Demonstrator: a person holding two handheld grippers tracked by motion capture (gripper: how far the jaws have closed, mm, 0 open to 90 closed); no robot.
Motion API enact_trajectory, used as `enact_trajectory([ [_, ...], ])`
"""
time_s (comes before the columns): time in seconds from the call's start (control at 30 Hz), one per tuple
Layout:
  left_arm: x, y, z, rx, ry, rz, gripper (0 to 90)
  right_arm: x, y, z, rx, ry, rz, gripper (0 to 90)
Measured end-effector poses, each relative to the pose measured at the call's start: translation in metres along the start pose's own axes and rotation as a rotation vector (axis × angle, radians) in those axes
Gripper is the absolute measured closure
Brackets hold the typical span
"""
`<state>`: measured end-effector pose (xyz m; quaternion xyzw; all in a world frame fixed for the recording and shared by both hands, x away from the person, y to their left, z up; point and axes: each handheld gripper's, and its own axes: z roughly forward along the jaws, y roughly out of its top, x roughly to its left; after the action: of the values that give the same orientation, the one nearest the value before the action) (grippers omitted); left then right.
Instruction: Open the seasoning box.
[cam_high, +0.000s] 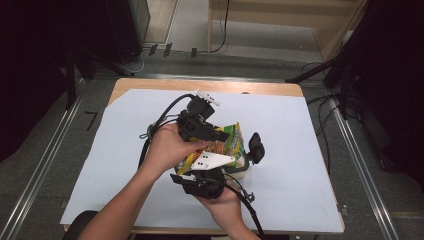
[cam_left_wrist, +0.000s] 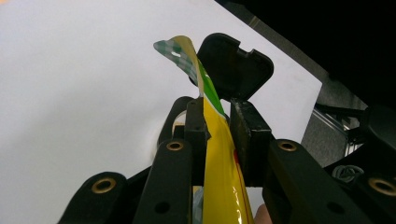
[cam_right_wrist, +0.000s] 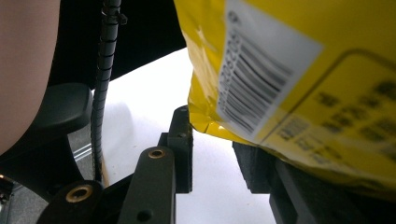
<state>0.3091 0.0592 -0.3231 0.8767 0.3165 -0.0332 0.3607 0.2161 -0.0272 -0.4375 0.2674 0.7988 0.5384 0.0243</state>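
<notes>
A yellow and green snack bag (cam_high: 231, 141) is held up over the middle of the table. My left gripper (cam_high: 216, 135) comes in from the left and is shut on the bag's upper edge (cam_left_wrist: 219, 177); in the left gripper view the thin foil runs up between the two jaws (cam_left_wrist: 215, 112). My right gripper (cam_high: 212, 170), with its grey plate on top, is just below the bag. In the right gripper view its jaws (cam_right_wrist: 212, 154) stand apart, and the bag's barcode side (cam_right_wrist: 280, 79) lies over the right jaw.
A pale round container (cam_high: 239, 169) with a raised black lid flap (cam_high: 256, 147) stands right of the bag, and the flap (cam_left_wrist: 236, 65) rises just beyond my left jaws. White sheet (cam_high: 300, 150) covers the wooden table. Cables trail from both grippers.
</notes>
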Motion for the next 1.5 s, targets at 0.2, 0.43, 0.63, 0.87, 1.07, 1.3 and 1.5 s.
enact_trajectory([
  [0.2,-0.0014,-0.0001,0.0010,0.002,0.000,0.003,77.7,0.0005,-0.0014,0.0010,0.000,-0.005,-0.007,71.0],
  [0.43,-0.0014,-0.0002,0.0012,0.002,0.001,0.006,77.5,0.0005,-0.0013,0.0009,0.000,-0.012,-0.011,71.0],
  [0.63,-0.0014,-0.0002,0.0012,0.002,0.002,0.008,77.4,0.0005,-0.0015,0.0011,0.001,-0.013,-0.011,71.0],
  [0.87,-0.0017,-0.0004,0.0012,-0.001,0.003,0.008,77.4,0.0007,-0.0015,0.0011,0.001,-0.012,-0.011,71.0],
  [1.07,-0.0014,-0.0005,0.0004,0.001,0.003,0.007,77.3,0.0012,-0.0012,0.0014,-0.001,-0.014,-0.014,71.0],
  [1.3,-0.0024,-0.0002,0.0000,-0.004,0.002,0.008,77.3,0.0011,-0.0009,0.0005,-0.003,-0.017,-0.019,71.0],
  [1.5,-0.0019,-0.0006,-0.0004,-0.003,0.002,0.008,77.2,0.0017,-0.0007,0.0006,0.001,-0.015,-0.018,71.0],
])
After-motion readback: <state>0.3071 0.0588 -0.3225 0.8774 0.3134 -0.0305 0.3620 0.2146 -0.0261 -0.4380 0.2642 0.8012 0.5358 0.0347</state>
